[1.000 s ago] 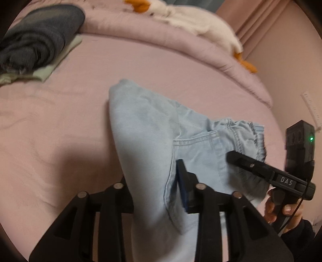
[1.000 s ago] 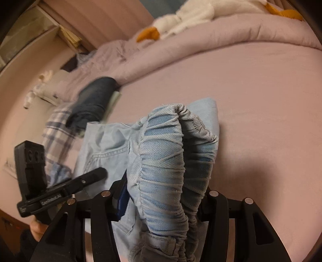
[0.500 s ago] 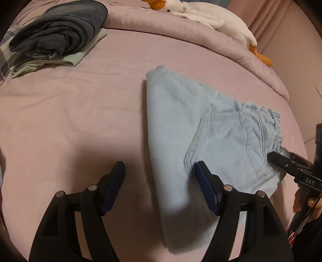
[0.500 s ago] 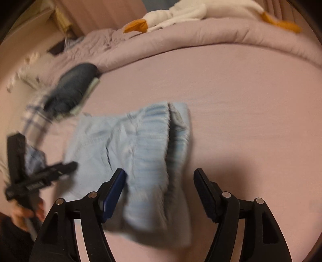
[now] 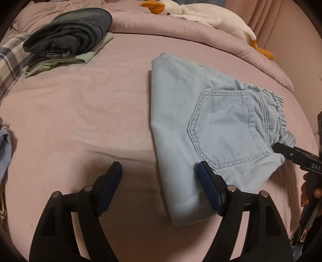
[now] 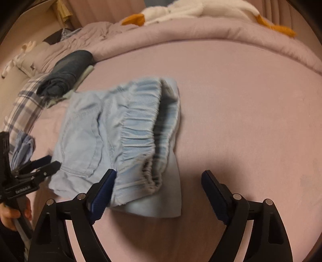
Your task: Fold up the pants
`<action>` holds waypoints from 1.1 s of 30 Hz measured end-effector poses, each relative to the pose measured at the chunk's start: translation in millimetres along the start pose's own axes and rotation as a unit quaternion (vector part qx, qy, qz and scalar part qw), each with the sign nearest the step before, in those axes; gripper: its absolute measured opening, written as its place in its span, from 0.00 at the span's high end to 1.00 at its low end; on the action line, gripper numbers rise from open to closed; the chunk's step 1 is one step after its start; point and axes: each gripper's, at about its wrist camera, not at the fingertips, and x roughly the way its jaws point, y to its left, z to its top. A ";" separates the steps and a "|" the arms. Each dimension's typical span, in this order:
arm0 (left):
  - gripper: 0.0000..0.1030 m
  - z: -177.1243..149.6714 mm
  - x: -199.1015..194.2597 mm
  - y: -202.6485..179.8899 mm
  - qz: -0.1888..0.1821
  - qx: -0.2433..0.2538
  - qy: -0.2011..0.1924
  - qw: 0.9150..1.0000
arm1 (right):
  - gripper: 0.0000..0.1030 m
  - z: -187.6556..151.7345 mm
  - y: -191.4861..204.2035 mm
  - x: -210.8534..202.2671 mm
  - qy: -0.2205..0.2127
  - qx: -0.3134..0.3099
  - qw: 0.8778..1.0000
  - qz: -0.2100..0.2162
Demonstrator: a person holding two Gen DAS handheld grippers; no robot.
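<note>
- Light blue denim pants (image 5: 211, 129) lying folded into a compact bundle on the pink bedsheet (image 5: 90, 121), back pocket facing up, elastic waistband toward the right side in the left wrist view.
- Same pants (image 6: 120, 141) in the right wrist view: gathered waistband nearest the camera, layers stacked, somewhat blurred.
- Left gripper (image 5: 160, 181): jaws apart and opening, nothing pinched between the blue pads; right finger (image 5: 209, 187) over the near edge of the pants, just below the pocket, left finger over bare sheet.
- Right gripper (image 6: 159, 187): jaws apart and opening, released; lower corner of the waistband end lying between the fingers, left pad (image 6: 100, 193) at the fabric edge, contact impossible to tell; right pad over bare sheet, apart from the cloth.
- Right gripper also seen from the left wrist view at the far right edge (image 5: 297, 157), tip just beside the waistband, held by a hand (image 5: 310, 191).
- Left gripper seen from the right wrist view at the lower left (image 6: 40, 171), tips at the pocket-side edge of the pants.
- Dark folded garment (image 5: 68, 34) stacked on a pale green one (image 5: 60, 60) at the far left of the bed, well apart from the pants.
- Plush goose (image 5: 201, 16) along the rolled pink duvet (image 5: 181, 38) at the far side.
- Plaid cloth (image 5: 10, 60) at the left edge.
</note>
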 end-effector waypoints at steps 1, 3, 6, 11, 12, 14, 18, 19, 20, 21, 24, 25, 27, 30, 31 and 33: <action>0.25 -0.5 -3.6 -2.0 0.004 -0.003 0.000 1.000 | 0.16 0.6 -1.5 1.1 -0.002 0.006 1.000 0.004; 0.25 -1.4 -17.2 -8.5 0.003 0.002 -0.010 1.000 | 0.16 0.9 0.0 -5.1 0.000 0.011 1.000 -0.003; 0.17 -2.9 -41.2 -20.0 0.014 0.016 -0.026 0.999 | 0.16 -0.7 13.7 -26.5 -0.015 -0.006 0.999 -0.032; 0.01 -2.2 -83.0 -33.0 0.013 0.016 -0.054 0.998 | 0.06 -11.5 36.3 -67.5 -0.048 -0.037 0.997 -0.046; 0.01 -2.7 -90.2 -35.5 0.014 0.017 -0.059 0.998 | 0.03 -14.2 41.5 -76.7 -0.053 -0.044 0.996 -0.052; 0.01 -2.4 -98.8 -40.0 0.024 0.018 -0.059 0.998 | 0.02 -18.2 50.6 -87.0 -0.061 -0.055 0.995 -0.056; 0.01 -9.1 -114.9 -48.7 0.029 0.018 -0.057 0.998 | 0.01 -22.7 70.7 -103.6 -0.075 -0.075 0.992 -0.062; 0.01 -10.8 -117.1 -49.7 0.029 0.019 -0.059 0.998 | 0.01 -23.9 78.2 -107.3 -0.081 -0.081 0.991 -0.068; 0.01 -13.1 -119.1 -51.2 0.033 0.020 -0.061 0.997 | 0.01 -24.6 79.1 -109.4 -0.084 -0.085 0.990 -0.075; 0.01 -15.2 -119.6 -52.8 0.042 0.025 -0.066 0.997 | 0.01 -26.0 80.7 -113.2 -0.089 -0.090 0.989 -0.080; 0.01 -20.6 -112.5 -56.3 0.070 0.026 -0.049 0.996 | 0.01 -28.6 83.7 -109.7 -0.098 -0.101 0.986 -0.088; 0.01 -22.8 -112.2 -56.4 0.069 0.026 -0.046 0.996 | 0.01 -28.7 81.4 -99.5 -0.081 -0.094 0.987 -0.100; 0.01 -26.6 -114.7 -57.0 0.069 0.027 -0.048 0.996 | 0.01 -31.6 80.8 -90.1 -0.063 -0.084 0.990 -0.095; 0.01 -28.1 -118.7 -56.8 0.066 0.024 -0.050 0.996 | 0.01 -36.6 86.7 -94.5 -0.072 -0.088 0.990 -0.089; 0.01 -28.0 -119.8 -56.9 0.066 0.023 -0.051 0.996 | 0.01 -37.0 89.0 -97.0 -0.075 -0.087 0.989 -0.090; 0.01 -28.8 -122.9 -58.3 0.064 0.022 -0.053 0.996 | 0.01 -36.0 90.3 -100.1 -0.079 -0.087 0.989 -0.089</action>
